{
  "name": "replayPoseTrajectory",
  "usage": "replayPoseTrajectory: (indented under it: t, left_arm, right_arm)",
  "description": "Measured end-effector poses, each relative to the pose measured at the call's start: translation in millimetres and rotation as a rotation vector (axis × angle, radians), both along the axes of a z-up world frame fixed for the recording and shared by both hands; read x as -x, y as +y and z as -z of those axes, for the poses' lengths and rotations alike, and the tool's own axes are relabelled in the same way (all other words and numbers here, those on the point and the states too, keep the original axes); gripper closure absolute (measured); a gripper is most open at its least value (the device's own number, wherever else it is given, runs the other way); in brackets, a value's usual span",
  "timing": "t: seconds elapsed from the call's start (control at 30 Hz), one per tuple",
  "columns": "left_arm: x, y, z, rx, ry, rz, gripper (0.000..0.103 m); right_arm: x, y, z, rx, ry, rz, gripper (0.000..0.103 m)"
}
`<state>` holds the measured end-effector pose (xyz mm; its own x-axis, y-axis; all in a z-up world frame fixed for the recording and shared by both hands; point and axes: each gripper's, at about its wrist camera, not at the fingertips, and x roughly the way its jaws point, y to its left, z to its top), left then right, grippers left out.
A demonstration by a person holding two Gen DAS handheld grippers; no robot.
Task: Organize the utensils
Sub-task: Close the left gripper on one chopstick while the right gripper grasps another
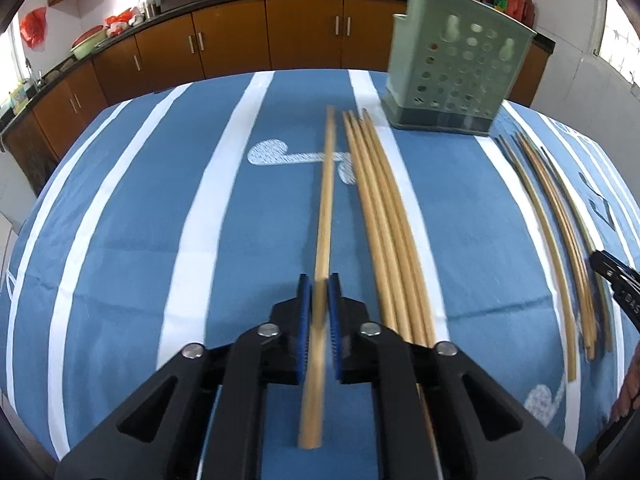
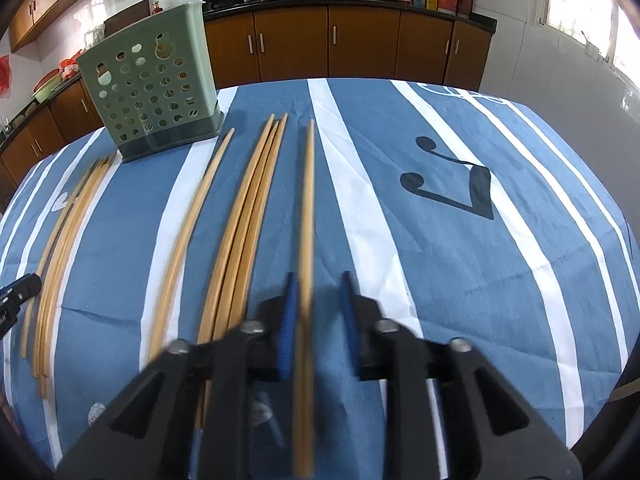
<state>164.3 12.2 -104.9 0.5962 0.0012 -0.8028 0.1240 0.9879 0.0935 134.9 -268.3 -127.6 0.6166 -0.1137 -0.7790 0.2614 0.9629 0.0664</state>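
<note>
My left gripper point(image 1: 320, 300) is shut on one pale wooden chopstick point(image 1: 326, 200), which runs straight ahead between its blue pads. Just right of it lie several more chopsticks point(image 1: 380, 208) side by side. My right gripper point(image 2: 319, 300) has another chopstick point(image 2: 308, 200) between its jaws. That stick rests against the left pad, while a gap of cloth shows before the right pad, so the gripper is open. The picture there is blurred. A green perforated utensil holder point(image 1: 456, 76) point(image 2: 152, 84) stands upright at the far side of the table.
The table wears a blue cloth with white stripes point(image 1: 160, 200). More chopsticks lie in groups point(image 2: 248, 216) point(image 2: 68, 232), with a single one point(image 2: 192, 216) between them. Brown kitchen cabinets point(image 1: 240, 40) run behind the table. A hand point(image 1: 628, 392) shows at the right edge.
</note>
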Motion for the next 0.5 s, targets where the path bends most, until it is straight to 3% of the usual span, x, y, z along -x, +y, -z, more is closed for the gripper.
replayPoseTrajectory:
  t: [0.23,0.43,0.5]
  left_arm:
    - [-38.8,23.6,-4.5,0.042,-0.014,-0.040,0.095]
    - [-41.6,33.7,-5.4,0.104,-0.022,-0.031,0.095]
    - [-37.0,35.5,-5.2,0.122,-0.024,-0.031,0.095]
  right_arm:
    - [-30.9,-22.1,-0.8,-0.036,-0.005,0.021,0.095]
    - [-42.2,-37.1,0.6,-0.052,-0.036,0.032,0.095]
    - [-40.0,-35.2,-0.3,-0.047,-0.036,0.026,0.087]
